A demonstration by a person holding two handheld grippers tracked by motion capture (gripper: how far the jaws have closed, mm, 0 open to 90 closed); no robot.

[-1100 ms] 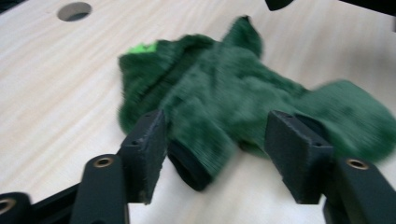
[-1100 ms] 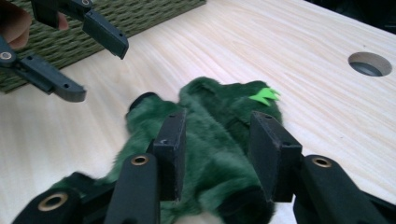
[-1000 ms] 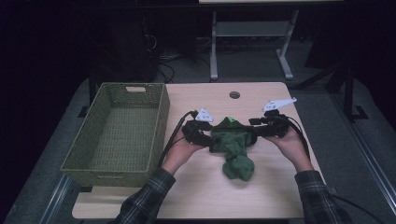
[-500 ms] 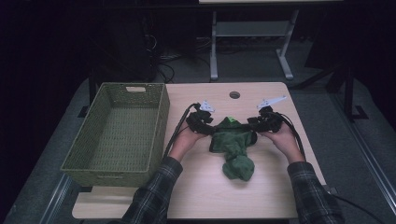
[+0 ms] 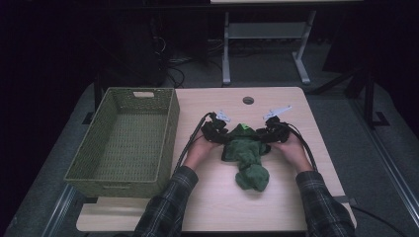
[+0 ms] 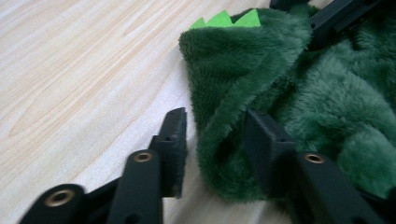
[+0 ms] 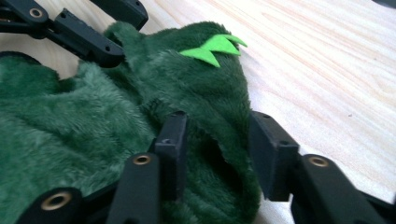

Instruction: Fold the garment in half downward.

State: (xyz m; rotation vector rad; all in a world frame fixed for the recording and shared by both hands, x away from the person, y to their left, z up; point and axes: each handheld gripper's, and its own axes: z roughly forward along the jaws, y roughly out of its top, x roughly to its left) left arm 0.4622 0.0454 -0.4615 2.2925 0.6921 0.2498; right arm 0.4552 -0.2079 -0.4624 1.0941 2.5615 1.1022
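Both grippers have dropped to the table [image 5: 212,197], jaws closing around the green fleece [image 5: 247,153]; left gripper [image 6: 215,135] and right gripper [image 7: 217,140] not yet clamped — seat each fold deeper before squeezing.

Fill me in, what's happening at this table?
A person works a fuzzy green garment with a tool in each hand on the wooden table. The left tool and right tool each straddle a fold of its edge, near the light green spikes. Both tools' jaws have just been closing, with fabric between them, and gaps show beside the folds. The woven basket sits to the left.
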